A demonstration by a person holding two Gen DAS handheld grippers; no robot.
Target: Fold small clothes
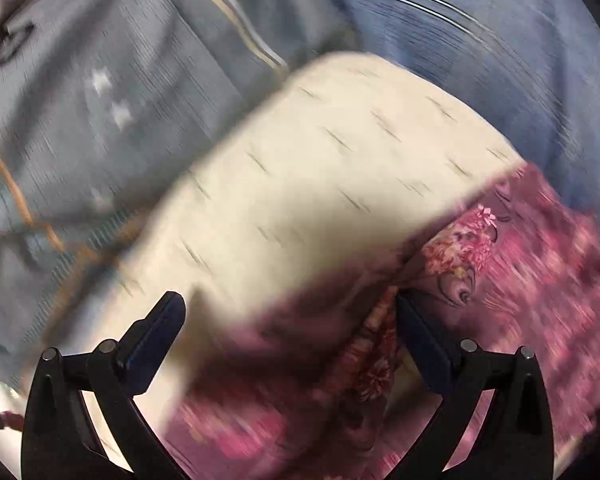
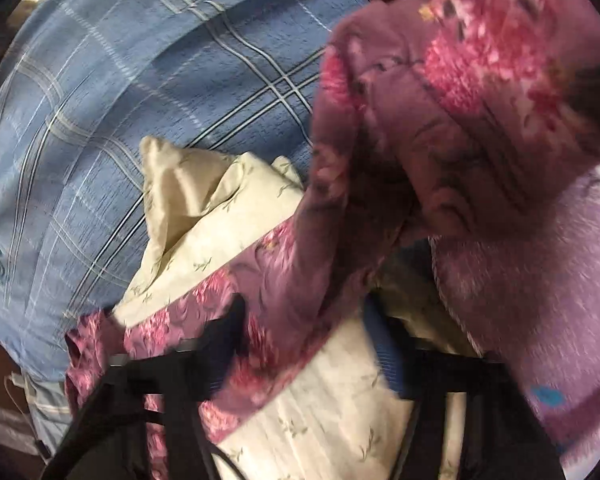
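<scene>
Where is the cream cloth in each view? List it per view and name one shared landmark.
Left wrist: the cream cloth fills the centre, running from upper right to lower left, with a pink floral border along its lower right.
Right wrist: it lies at centre and bottom, partly under pink floral fabric.
Shared landmark: the blue plaid sheet beneath it.

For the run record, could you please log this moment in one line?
garment: cream with pink floral trim, on blue plaid bedcover | left tool: open over it | right tool: state unclear
</scene>
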